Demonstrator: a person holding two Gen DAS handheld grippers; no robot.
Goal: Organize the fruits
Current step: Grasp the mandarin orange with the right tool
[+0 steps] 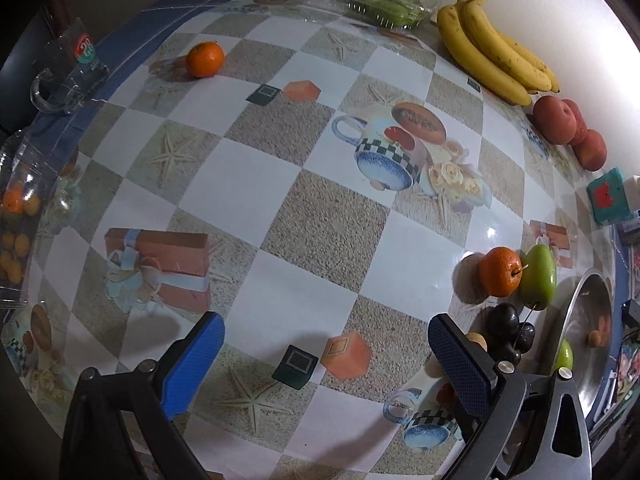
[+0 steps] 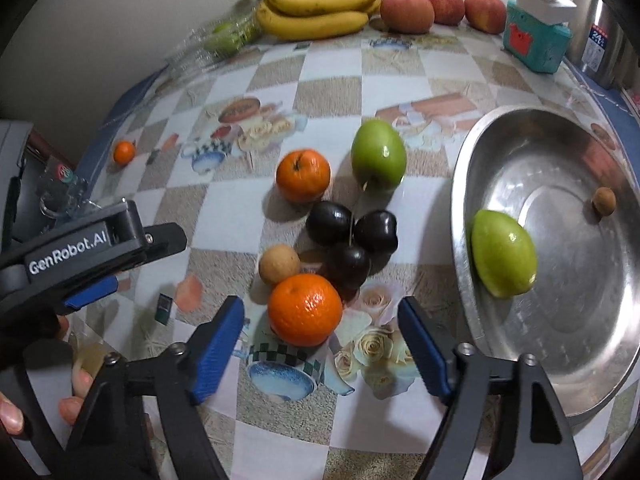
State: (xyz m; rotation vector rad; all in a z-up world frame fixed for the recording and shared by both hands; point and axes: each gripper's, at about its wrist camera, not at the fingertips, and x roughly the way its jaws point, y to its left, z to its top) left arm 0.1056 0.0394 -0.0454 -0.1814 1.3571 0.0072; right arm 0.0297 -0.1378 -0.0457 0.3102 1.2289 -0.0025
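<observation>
We read "GenRobot.AI" in white letters on the black body of the left gripper [image 2: 86, 280], seen from the right wrist view. A round red and green sticker on the clear glass mug [image 1: 66, 76] shows the number "28" in the left wrist view; in the right view it is too small to read. A label on the tall steel flask [image 2: 600, 36] carries "24", with smaller print we cannot make out.
</observation>
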